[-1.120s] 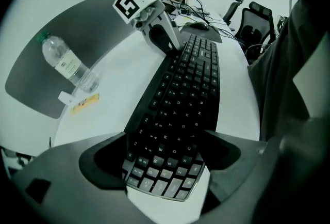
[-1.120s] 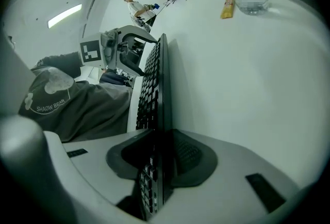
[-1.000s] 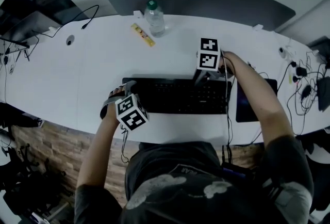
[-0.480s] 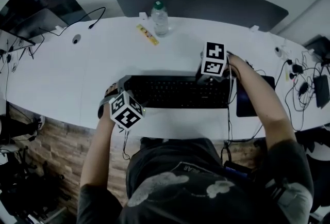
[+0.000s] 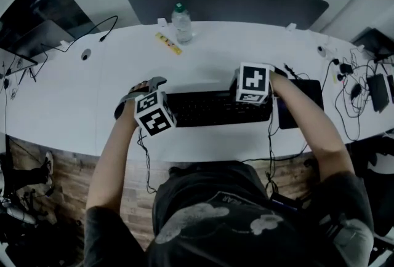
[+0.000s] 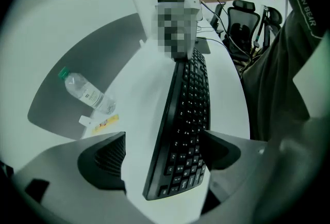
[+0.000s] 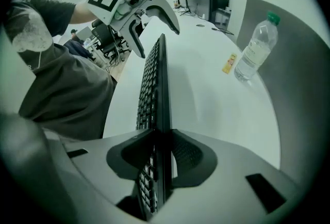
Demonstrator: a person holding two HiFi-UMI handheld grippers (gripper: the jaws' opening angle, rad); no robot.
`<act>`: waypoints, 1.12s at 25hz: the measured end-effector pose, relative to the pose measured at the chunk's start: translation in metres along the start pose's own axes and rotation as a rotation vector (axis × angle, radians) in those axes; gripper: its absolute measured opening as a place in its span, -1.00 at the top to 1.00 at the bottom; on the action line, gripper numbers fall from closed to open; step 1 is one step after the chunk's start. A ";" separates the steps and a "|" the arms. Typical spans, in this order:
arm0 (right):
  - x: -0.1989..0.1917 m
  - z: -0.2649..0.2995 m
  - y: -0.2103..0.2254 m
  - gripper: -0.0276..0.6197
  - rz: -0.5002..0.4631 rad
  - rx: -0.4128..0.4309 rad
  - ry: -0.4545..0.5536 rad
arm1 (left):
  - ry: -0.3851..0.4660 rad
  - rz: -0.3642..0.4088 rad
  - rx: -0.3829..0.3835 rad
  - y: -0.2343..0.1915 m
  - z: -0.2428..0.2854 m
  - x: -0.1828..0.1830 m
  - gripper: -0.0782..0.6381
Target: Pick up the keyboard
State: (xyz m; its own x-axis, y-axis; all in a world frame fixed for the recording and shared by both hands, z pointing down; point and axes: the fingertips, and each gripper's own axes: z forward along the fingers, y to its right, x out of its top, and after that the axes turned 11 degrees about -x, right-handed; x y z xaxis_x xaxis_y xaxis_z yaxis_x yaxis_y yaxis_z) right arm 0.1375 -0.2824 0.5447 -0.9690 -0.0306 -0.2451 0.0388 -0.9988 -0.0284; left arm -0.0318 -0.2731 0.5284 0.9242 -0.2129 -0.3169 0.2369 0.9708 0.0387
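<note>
The keyboard [image 5: 209,109] is tilted over the desk [image 5: 74,93], with its long axis running left to right. The right tool [image 7: 164,152] pinches its right end. The left tool [image 6: 164,153] stands wide open around the left end, not gripping.

keyboard [image 5: 209,109] black | table [image 5: 203,56] white | bottle cap [image 5: 180,7] green | panel [image 5: 246,4] grey

Between the jaws of the right gripper [image 7: 164,145], the keyboard [image 7: 151,89] is showing matt black plastic. Beyond them, the table [image 7: 206,104] is looking smooth and white, the bottle [image 7: 255,50] gleaming clear plastic.
</note>
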 end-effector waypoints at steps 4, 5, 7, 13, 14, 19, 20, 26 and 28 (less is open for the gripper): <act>-0.013 -0.006 -0.024 0.57 0.028 0.001 -0.063 | -0.080 0.099 -0.096 0.007 0.012 0.010 -0.43; -0.016 -0.008 -0.024 0.57 0.024 -0.023 -0.077 | -0.106 0.119 -0.128 0.010 0.017 0.011 -0.43; -0.016 -0.013 -0.017 0.57 -0.006 -0.101 -0.080 | -0.159 0.149 -0.188 0.016 0.027 0.012 -0.43; 0.002 -0.018 -0.024 0.56 -0.061 -0.219 0.025 | -0.234 0.189 -0.274 0.030 0.049 0.014 -0.43; 0.001 -0.018 -0.026 0.56 -0.064 -0.230 0.029 | -0.257 0.199 -0.292 0.035 0.051 0.012 -0.43; -0.002 -0.022 -0.035 0.55 -0.078 -0.314 0.027 | -0.262 0.268 -0.388 0.065 0.065 0.014 0.10; -0.002 -0.023 -0.037 0.55 -0.077 -0.332 0.024 | -0.232 0.279 -0.403 0.071 0.067 0.018 0.24; -0.002 -0.024 -0.044 0.49 -0.015 -0.466 0.007 | -0.103 0.304 -0.394 0.076 0.060 0.028 0.46; 0.001 -0.028 -0.047 0.48 0.026 -0.522 0.028 | -0.072 0.312 -0.367 0.071 0.056 0.029 0.52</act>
State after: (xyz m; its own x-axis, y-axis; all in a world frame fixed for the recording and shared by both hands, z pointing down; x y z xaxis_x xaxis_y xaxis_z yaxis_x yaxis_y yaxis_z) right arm 0.1418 -0.2349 0.5186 -0.9595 -0.0465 -0.2779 0.1857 -0.8463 -0.4992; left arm 0.0283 -0.2167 0.5756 0.9558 0.0997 -0.2765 -0.1637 0.9618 -0.2193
